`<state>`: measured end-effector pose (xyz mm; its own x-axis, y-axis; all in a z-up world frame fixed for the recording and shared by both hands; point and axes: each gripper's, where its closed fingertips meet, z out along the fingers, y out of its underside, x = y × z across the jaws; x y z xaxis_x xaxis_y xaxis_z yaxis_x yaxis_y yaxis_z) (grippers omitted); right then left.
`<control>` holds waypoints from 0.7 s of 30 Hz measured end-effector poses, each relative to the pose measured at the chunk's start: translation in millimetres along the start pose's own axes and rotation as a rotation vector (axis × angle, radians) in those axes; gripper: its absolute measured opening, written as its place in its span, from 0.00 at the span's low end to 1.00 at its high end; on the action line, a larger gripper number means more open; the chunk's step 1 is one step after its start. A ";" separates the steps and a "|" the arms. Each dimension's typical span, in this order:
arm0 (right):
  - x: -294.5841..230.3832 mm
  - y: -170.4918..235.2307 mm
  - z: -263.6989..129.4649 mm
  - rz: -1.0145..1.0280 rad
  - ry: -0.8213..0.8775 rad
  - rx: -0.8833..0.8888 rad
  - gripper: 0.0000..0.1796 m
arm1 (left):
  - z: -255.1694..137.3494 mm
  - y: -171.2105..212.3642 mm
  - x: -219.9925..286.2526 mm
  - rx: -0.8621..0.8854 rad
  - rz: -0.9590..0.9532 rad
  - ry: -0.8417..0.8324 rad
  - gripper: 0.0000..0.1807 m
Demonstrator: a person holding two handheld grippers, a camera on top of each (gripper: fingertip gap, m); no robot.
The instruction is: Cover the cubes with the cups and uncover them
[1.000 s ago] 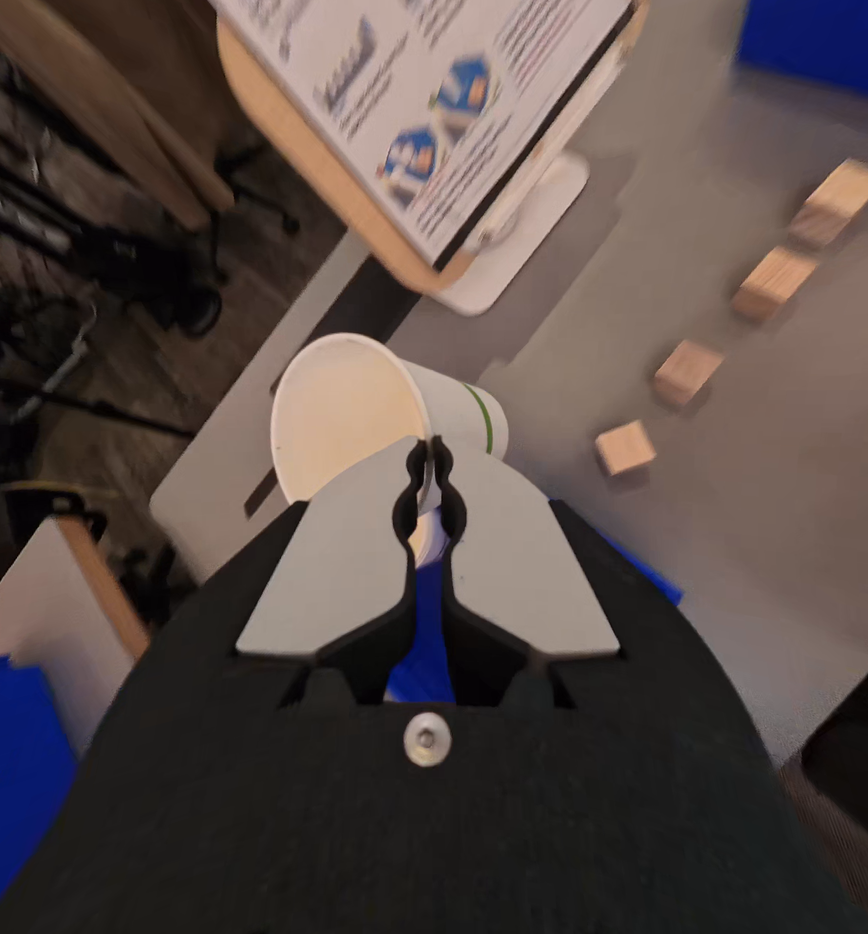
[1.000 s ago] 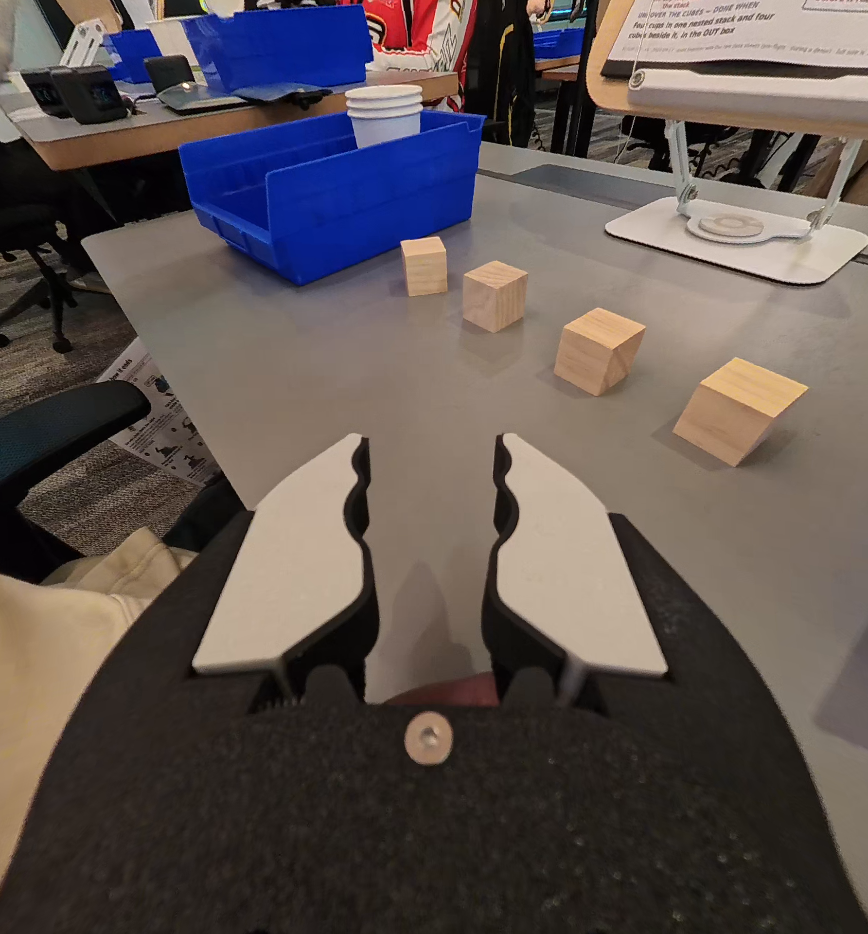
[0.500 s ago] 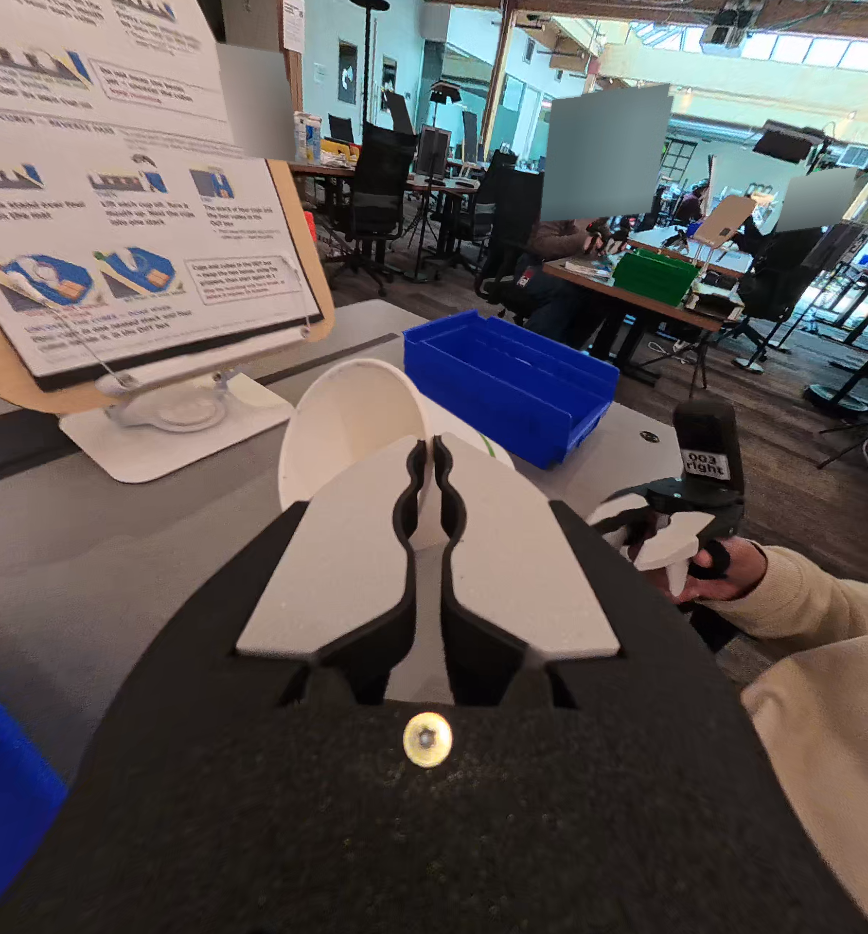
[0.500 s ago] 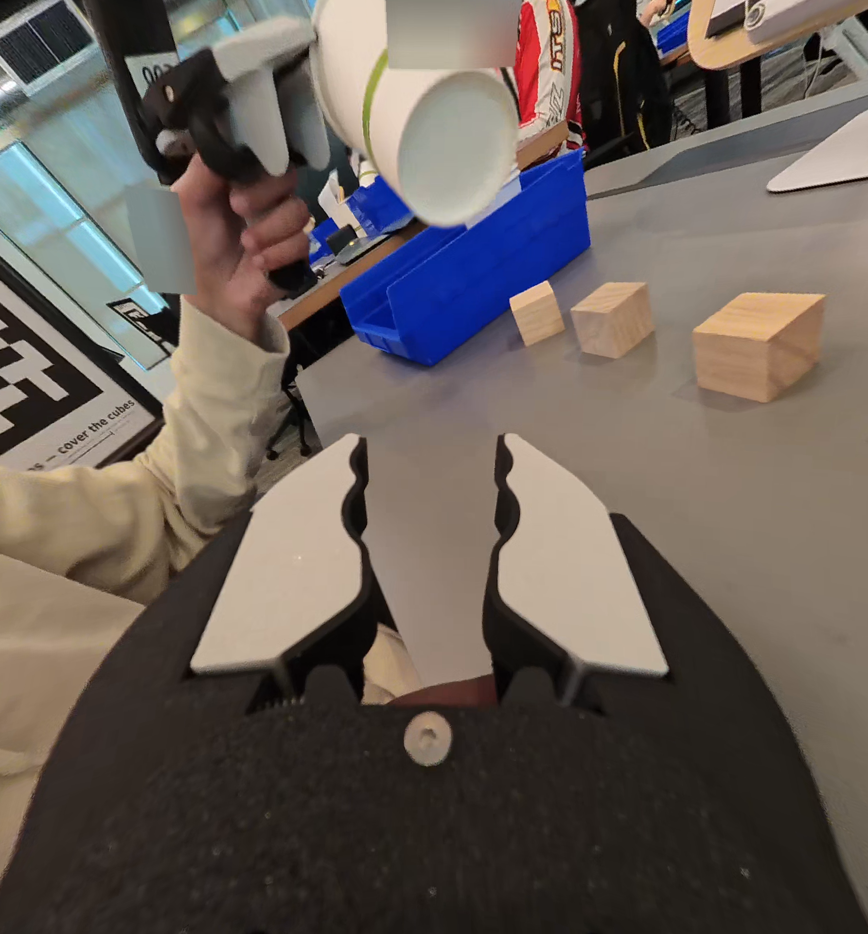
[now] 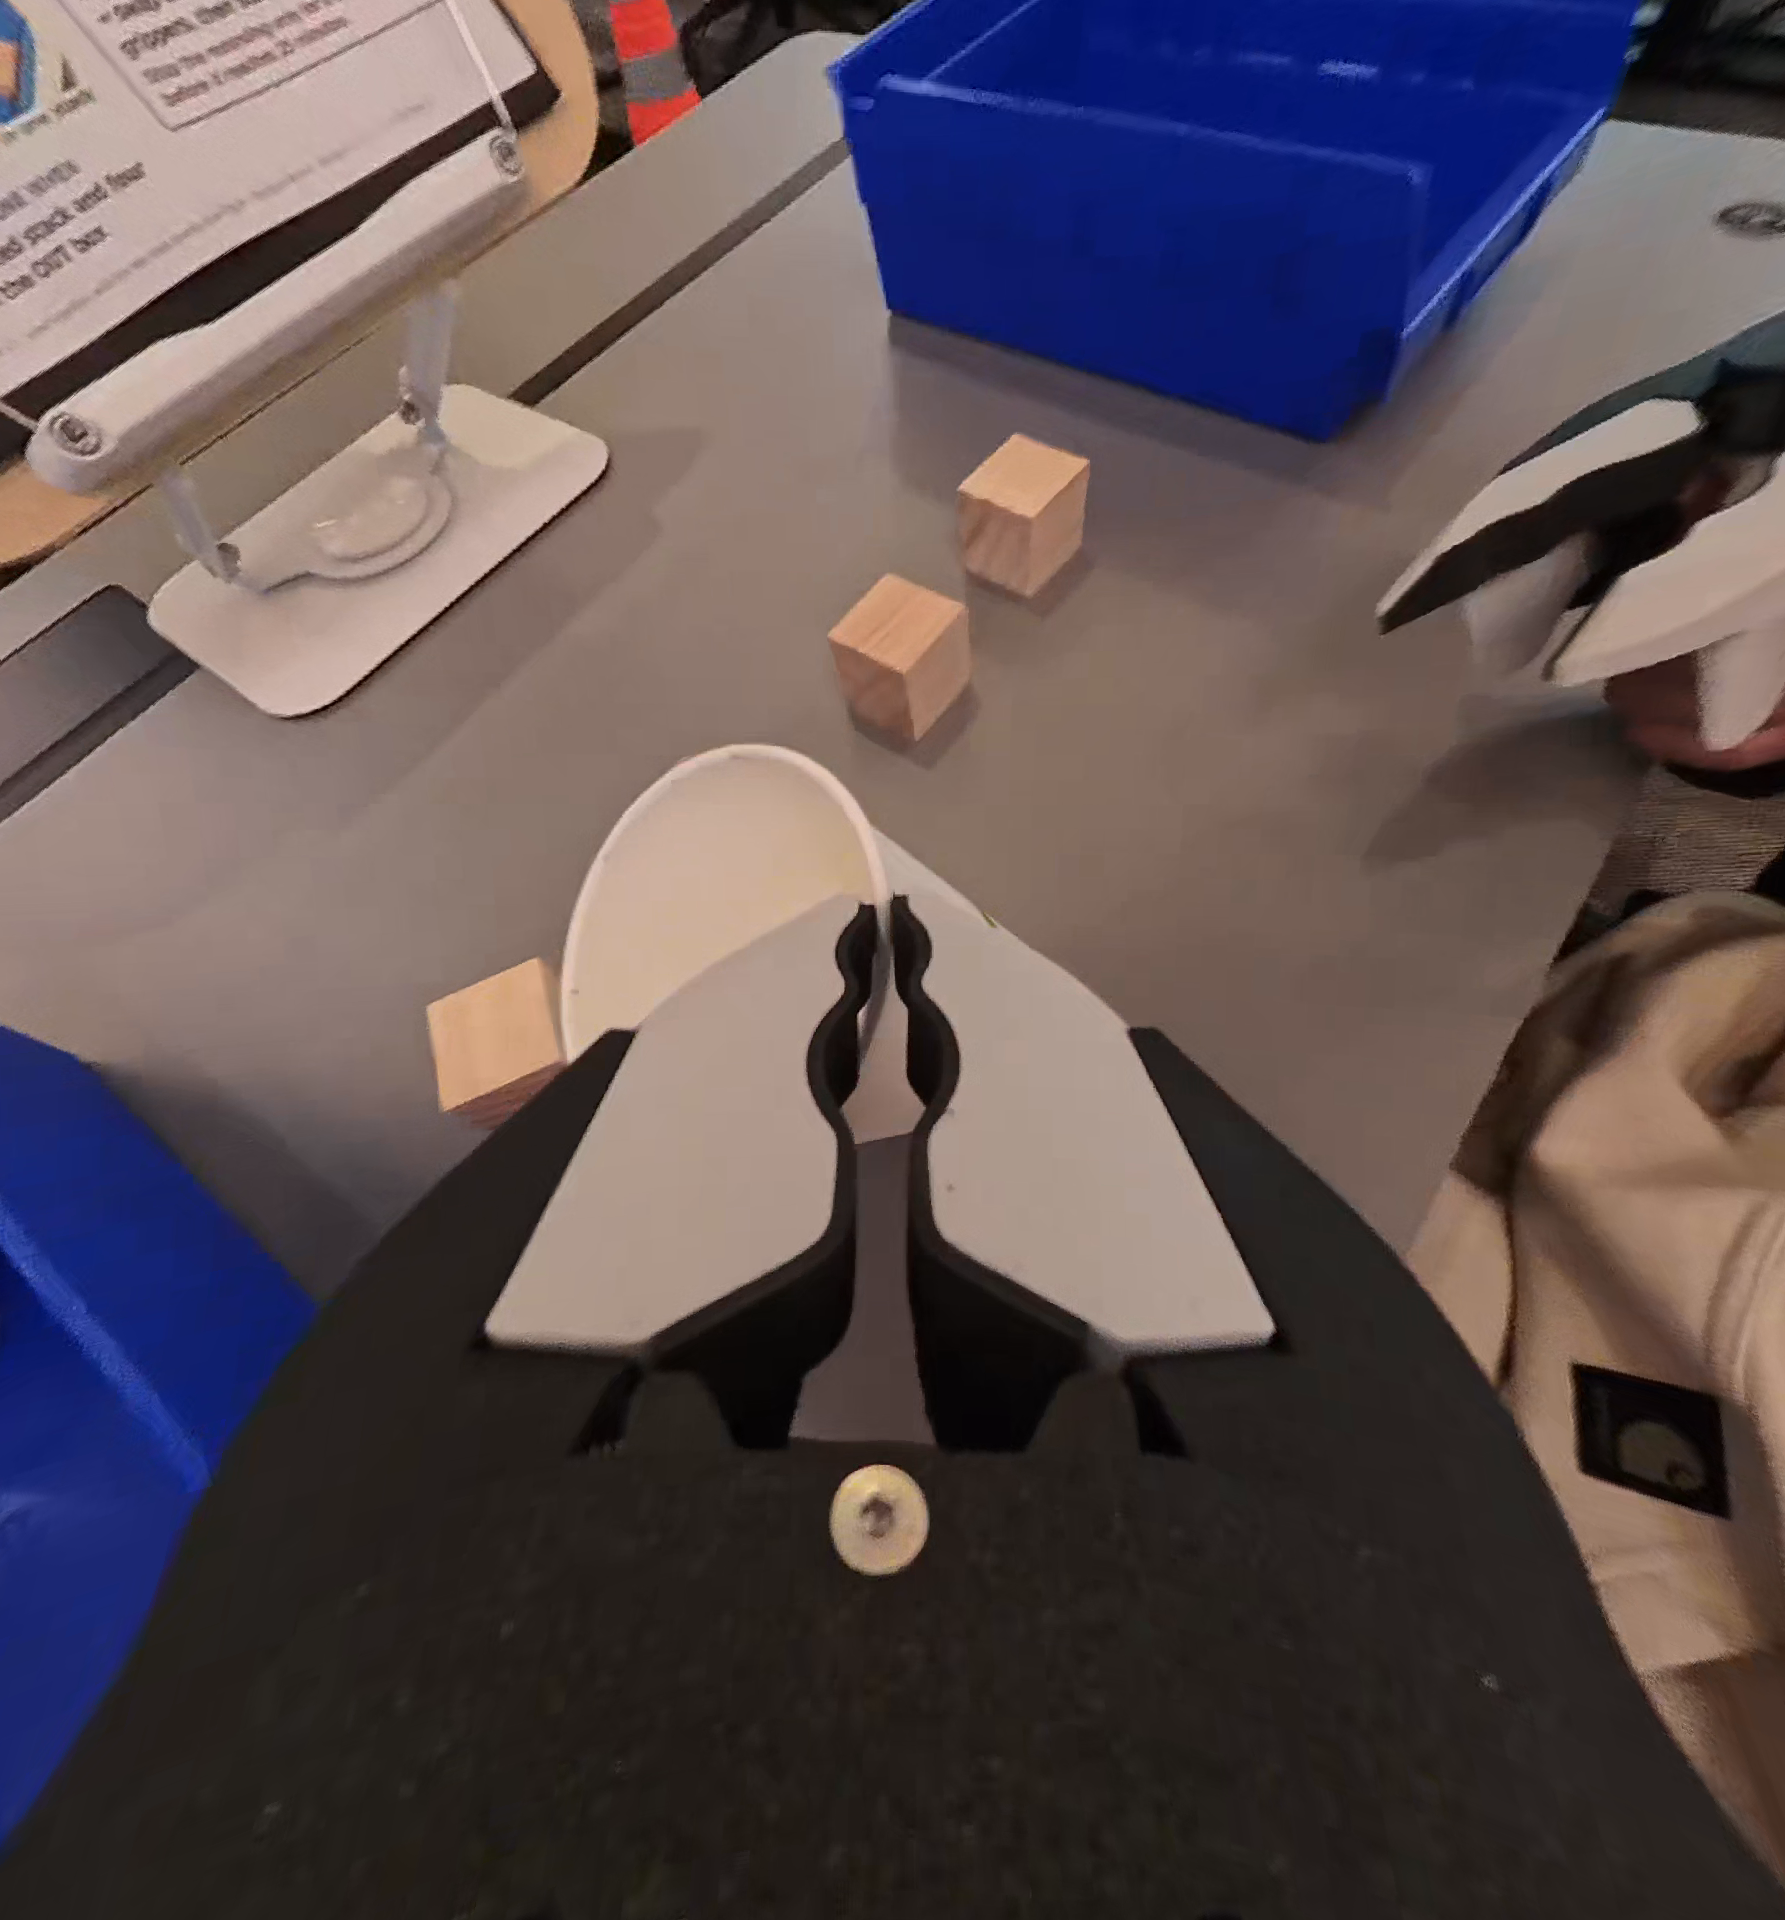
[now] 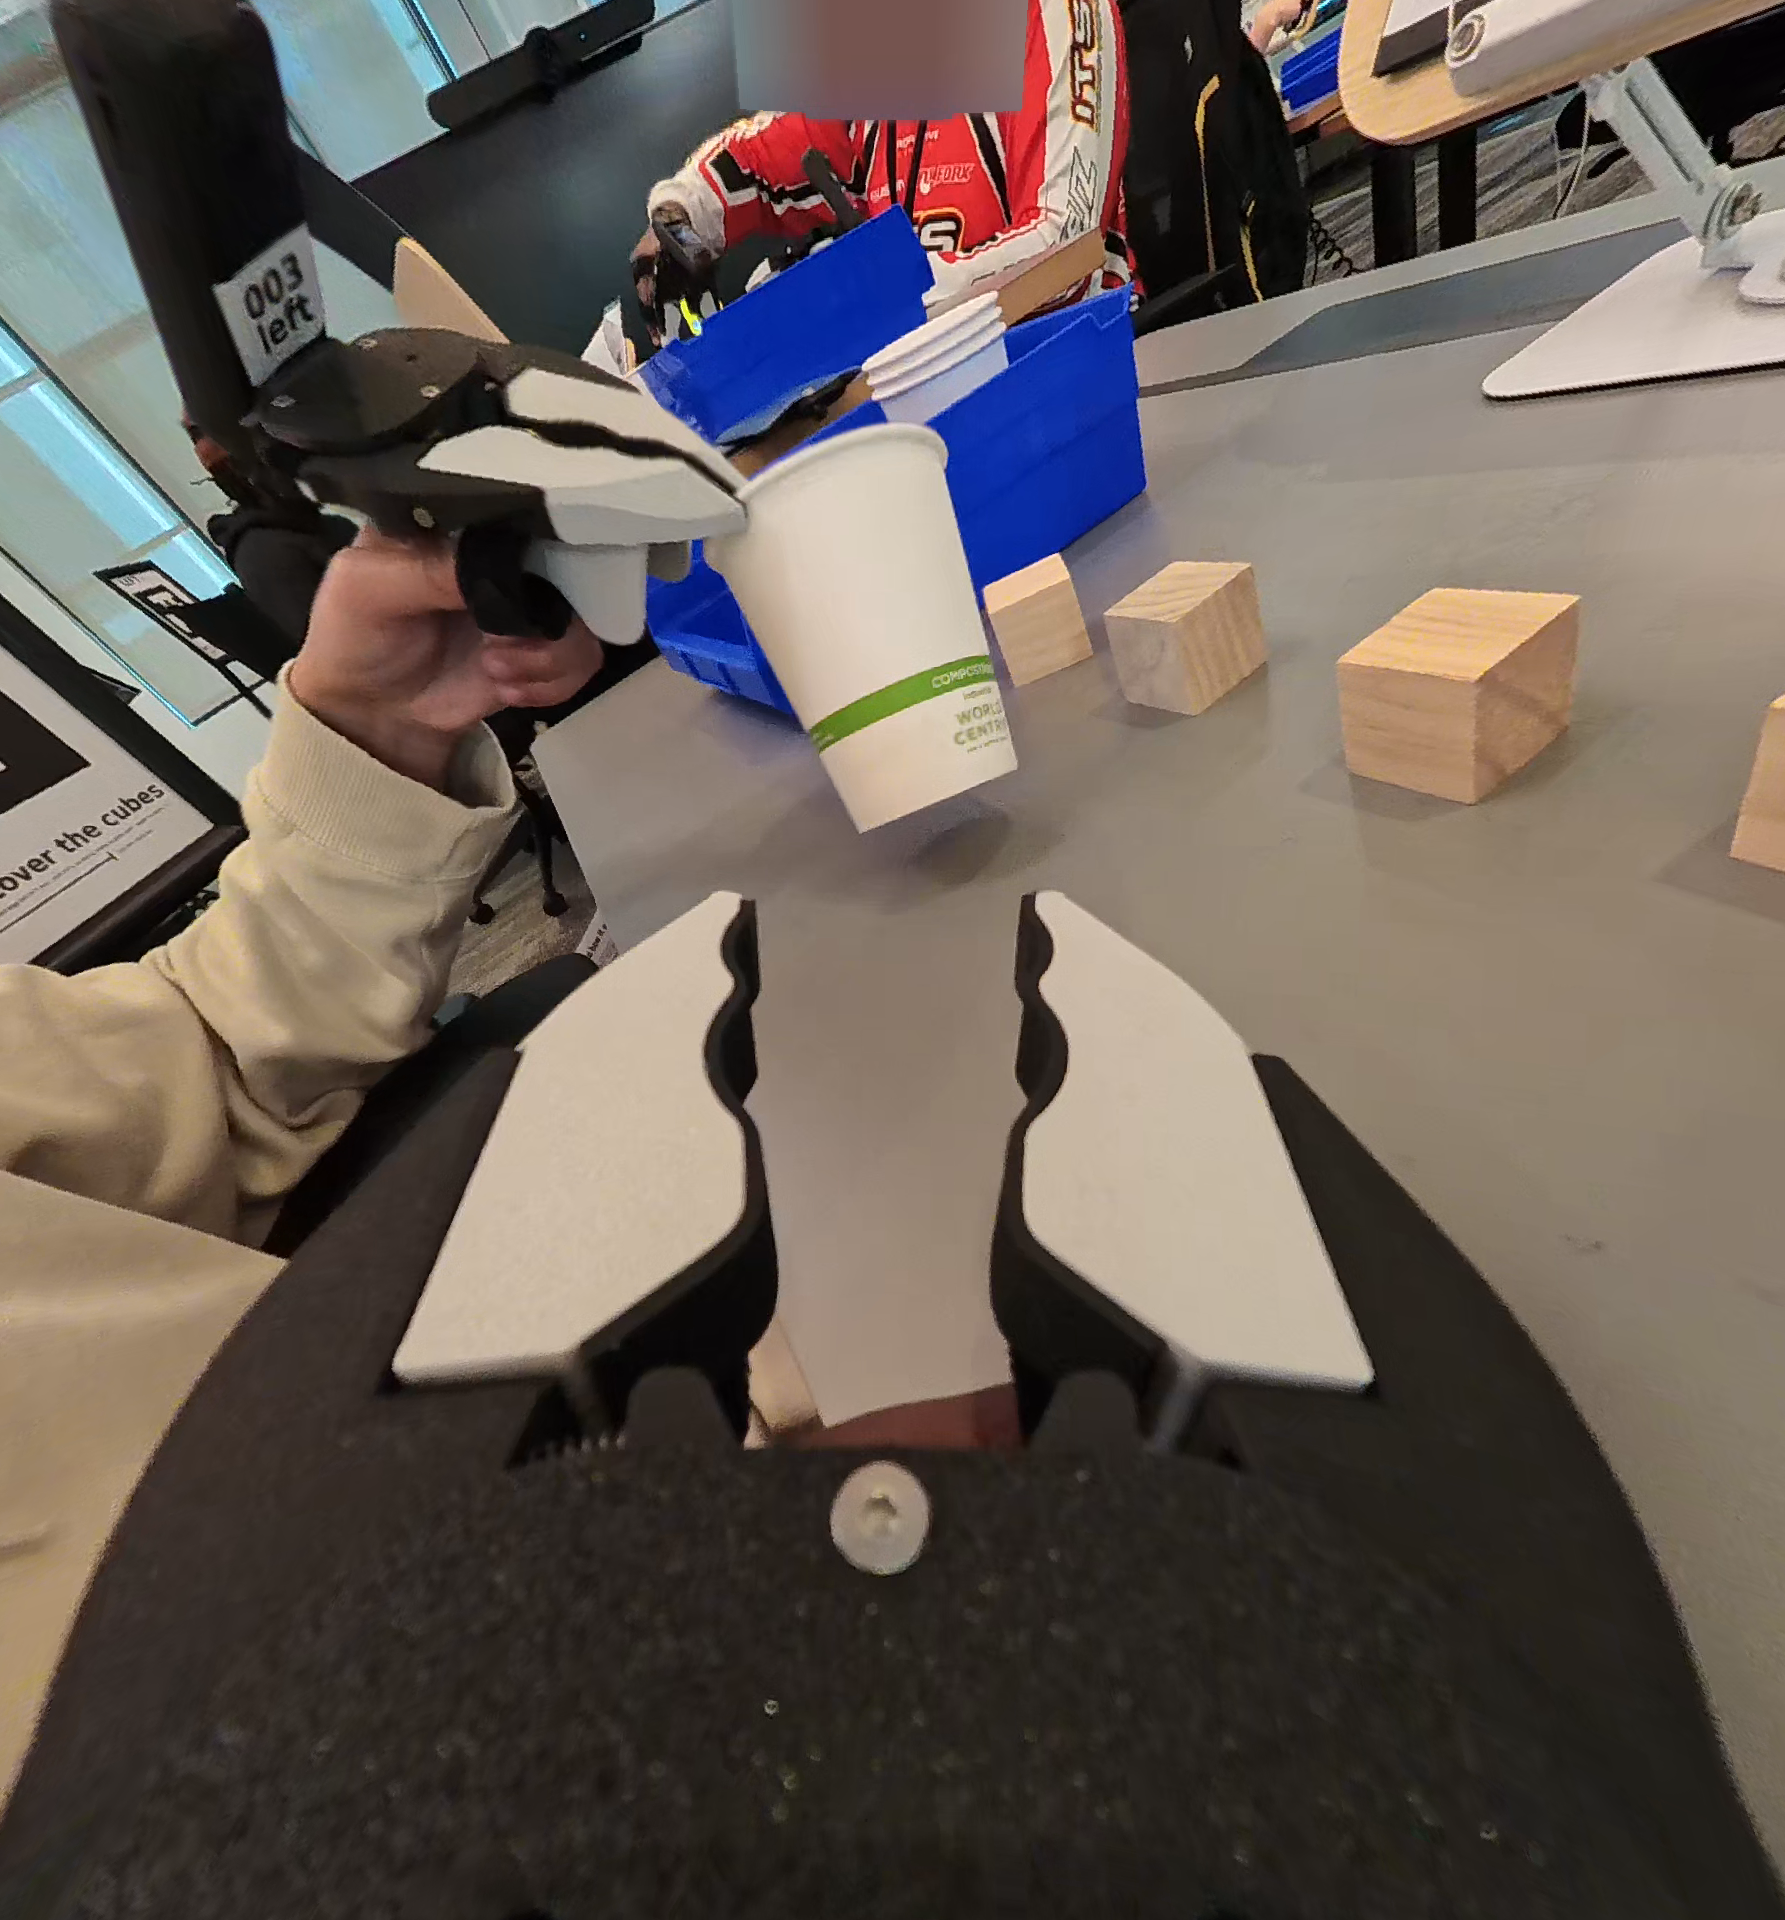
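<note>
While the left gripper (image 6: pixel 727 499) pinches the rim of a white paper cup (image 6: pixel 867 623), one finger inside the mouth and one outside, the cup hangs tilted and mouth-up over the grey counter (image 6: pixel 1387 987), its base just clear of the surface. That rim grip suits lifting a cup off a stack, but the cup would need turning over before it could cover anything. The right gripper (image 6: pixel 883 997) waits low in front with its fingers apart and nothing between them, probably ready to take the cup by its side for the flip. Wooden cubes (image 6: pixel 1457 691) sit uncovered in a row beside the cup, spaced apart so each can take its own cup. More cups stand stacked (image 6: pixel 945 358) in the blue bin (image 6: pixel 1054 457) behind.
</note>
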<state>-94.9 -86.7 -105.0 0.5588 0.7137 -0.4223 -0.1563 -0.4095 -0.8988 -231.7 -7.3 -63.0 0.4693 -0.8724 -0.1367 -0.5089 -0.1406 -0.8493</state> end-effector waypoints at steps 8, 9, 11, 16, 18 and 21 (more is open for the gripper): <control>-16.3 -41.0 16.2 0.323 -0.250 0.230 0.46 | -25.7 -94.4 42.3 0.351 -0.215 0.190 0.02; -23.5 -51.3 15.8 0.387 -0.340 0.291 0.49 | -28.6 -104.0 48.6 0.379 -0.219 0.212 0.02; -31.1 -69.5 15.6 0.505 -0.463 0.386 0.52 | -30.6 -116.2 58.7 0.415 -0.204 0.222 0.02; -38.1 -76.6 36.4 0.578 -0.487 0.366 0.63 | -25.4 -122.0 77.6 0.459 -0.191 0.243 0.02; -30.7 -75.4 41.3 0.632 -0.489 0.363 0.61 | -24.5 -119.1 79.2 0.453 -0.186 0.237 0.02; -22.2 -66.0 49.5 0.715 -0.506 0.325 0.60 | -28.0 -121.4 78.2 0.494 -0.214 0.249 0.02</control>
<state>-137.2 -47.3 -42.1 -0.1675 0.5472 -0.8201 -0.5886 -0.7228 -0.3621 -153.5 -71.6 43.7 0.3106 -0.9407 0.1364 0.0021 -0.1428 -0.9898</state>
